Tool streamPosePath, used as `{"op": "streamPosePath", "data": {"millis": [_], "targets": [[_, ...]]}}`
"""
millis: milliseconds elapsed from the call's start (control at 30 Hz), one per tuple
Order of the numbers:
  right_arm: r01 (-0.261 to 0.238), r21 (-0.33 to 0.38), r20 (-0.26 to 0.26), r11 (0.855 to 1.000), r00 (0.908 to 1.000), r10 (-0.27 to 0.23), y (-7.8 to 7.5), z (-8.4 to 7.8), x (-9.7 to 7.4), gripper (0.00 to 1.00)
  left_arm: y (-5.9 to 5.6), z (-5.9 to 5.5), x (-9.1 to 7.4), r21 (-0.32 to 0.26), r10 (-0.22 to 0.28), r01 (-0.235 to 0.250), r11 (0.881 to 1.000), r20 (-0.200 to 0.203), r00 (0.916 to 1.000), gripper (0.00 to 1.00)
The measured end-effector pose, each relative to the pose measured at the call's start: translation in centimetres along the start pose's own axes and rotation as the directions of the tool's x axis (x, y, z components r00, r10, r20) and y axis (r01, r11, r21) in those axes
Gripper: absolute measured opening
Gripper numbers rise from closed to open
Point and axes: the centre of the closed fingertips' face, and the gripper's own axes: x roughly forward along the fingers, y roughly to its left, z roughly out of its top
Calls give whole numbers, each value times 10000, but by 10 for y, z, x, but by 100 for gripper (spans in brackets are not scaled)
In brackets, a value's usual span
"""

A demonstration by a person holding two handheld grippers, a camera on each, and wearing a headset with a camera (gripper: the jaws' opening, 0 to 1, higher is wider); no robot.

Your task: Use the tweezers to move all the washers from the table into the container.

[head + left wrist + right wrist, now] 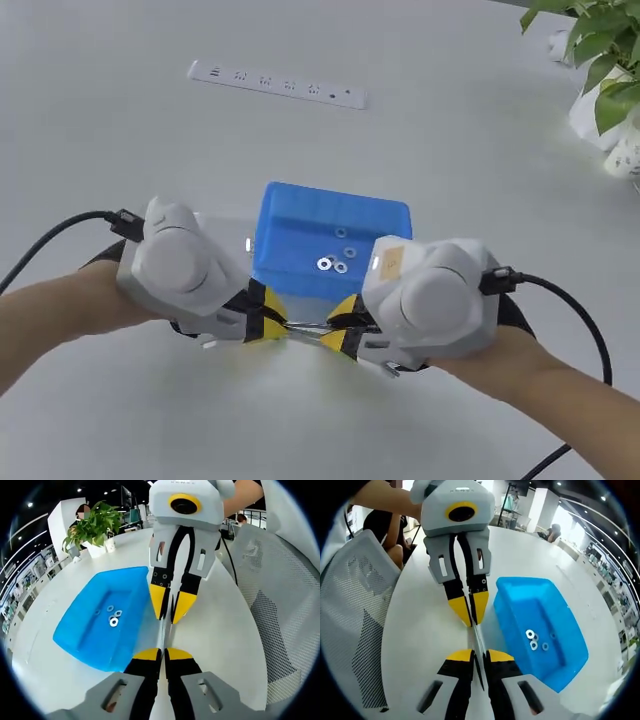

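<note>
A blue container (pixel 300 205) sits on the white table just beyond both grippers, with several silver washers (pixel 333 264) lying on its floor. My left gripper (pixel 272 322) and right gripper (pixel 342 335) point at each other, tips nearly touching. Thin metal tweezers (pixel 308 327) run between them. In the left gripper view the left gripper (pixel 162 654) is shut on the tweezers (pixel 162 635), and the right gripper (pixel 171 611) meets them from above. In the right gripper view the right gripper (pixel 478 655) holds the tweezers (pixel 478 637) opposite the left gripper (pixel 470 612). The washers (pixel 534 640) lie in the container (pixel 520 590).
A white power strip (pixel 277 84) lies far back on the table. A potted plant (pixel 600 50) stands at the back right corner. A grey mesh chair (pixel 270 605) stands behind the person. Black cables (pixel 570 300) trail from both grippers.
</note>
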Motion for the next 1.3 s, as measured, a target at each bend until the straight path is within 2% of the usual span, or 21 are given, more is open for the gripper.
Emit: {"op": "streamPosePath", "data": {"millis": [167,400,567,700,933,1033,1100,1200,1233,1267,1300], "targets": [[-57,2,-227,10000,9997,57,2,-8,4,11,1,0,0,44,168,-168,9998,-140,9998,8],[-65,284,-43,9996,10000,66,1,-6,3,11,2,-4,-5,-26,362,-364,9993,-406,9985,8],[-25,171,-81,9999,10000,26,2,-5,1,12,3,2,-11,-174,523,-527,9985,-229,9984,10],[208,278,94,9994,9997,-211,0,-1,-5,15,7,5,-17,-369,837,-843,9958,-186,9963,15],[748,684,277,9948,9967,-768,-6,-4,-21,15,2,4,-33,-572,1250,-1265,9903,-293,9917,15],[1225,1102,460,9863,9907,-1282,-9,-7,-36,16,0,8,-48,-1011,1845,-1847,9776,-120,9828,16],[1512,1456,658,9777,9846,-1621,-11,-8,-46,16,-2,12,-60,-1476,2338,-2290,9622,158,9722,16],[1896,2159,1123,9578,9696,-2173,-11,-8,-69,16,-7,17,-77,-1870,2915,-2787,9420,446,9555,16],[2108,2247,1165,9514,9635,-2410,-10,-11,-78,16,-9,19,-85,-2112,3219,-3046,9288,521,9454,17],[2185,2282,1182,9488,9611,-2497,-10,-12,-81,16,-10,20,-87,-2214,3335,-3143,9232,545,9412,17],[2376,2367,1185,9421,9553,-2708,-8,-15,-89,16,-15,22,-96,-2638,3685,-3401,9027,654,9273,17]]}}
